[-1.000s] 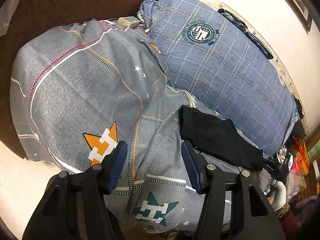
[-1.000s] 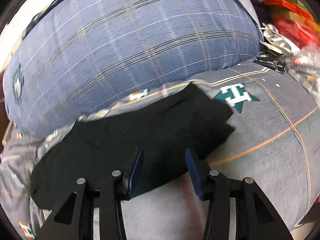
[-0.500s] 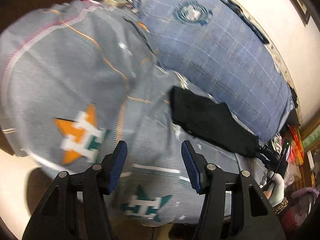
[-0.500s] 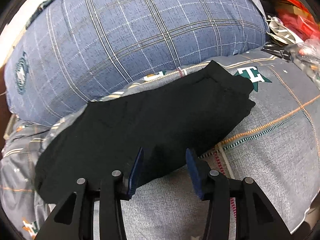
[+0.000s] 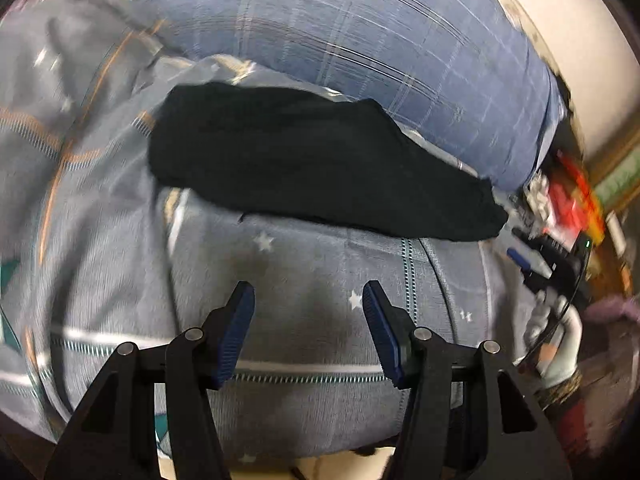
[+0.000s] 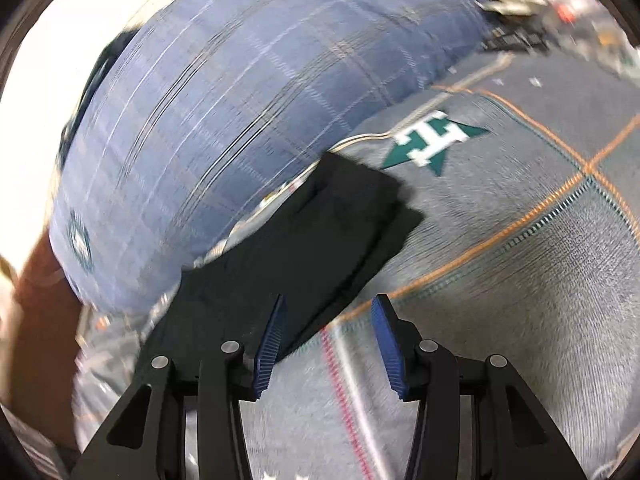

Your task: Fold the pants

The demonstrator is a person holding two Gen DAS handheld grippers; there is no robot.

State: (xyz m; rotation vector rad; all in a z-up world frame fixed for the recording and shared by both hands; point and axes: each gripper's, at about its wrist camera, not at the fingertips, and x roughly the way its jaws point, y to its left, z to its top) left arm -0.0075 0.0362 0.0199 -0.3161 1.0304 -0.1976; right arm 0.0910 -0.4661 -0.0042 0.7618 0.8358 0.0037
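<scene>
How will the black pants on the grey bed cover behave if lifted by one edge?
The black fabric pants would probably drape limply: they lie flat, following the grey patterned bed cover. Their stacked edges suggest layers, which may slide apart.

White block letter H on a green star, printed on the grey bedsheet [image 6: 520, 280]

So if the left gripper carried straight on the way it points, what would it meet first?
Most likely the grey patterned bedsheet: the open left gripper has bare sheet between its jaws. The black pants lie just beyond, though blur leaves the depth uncertain.
</scene>
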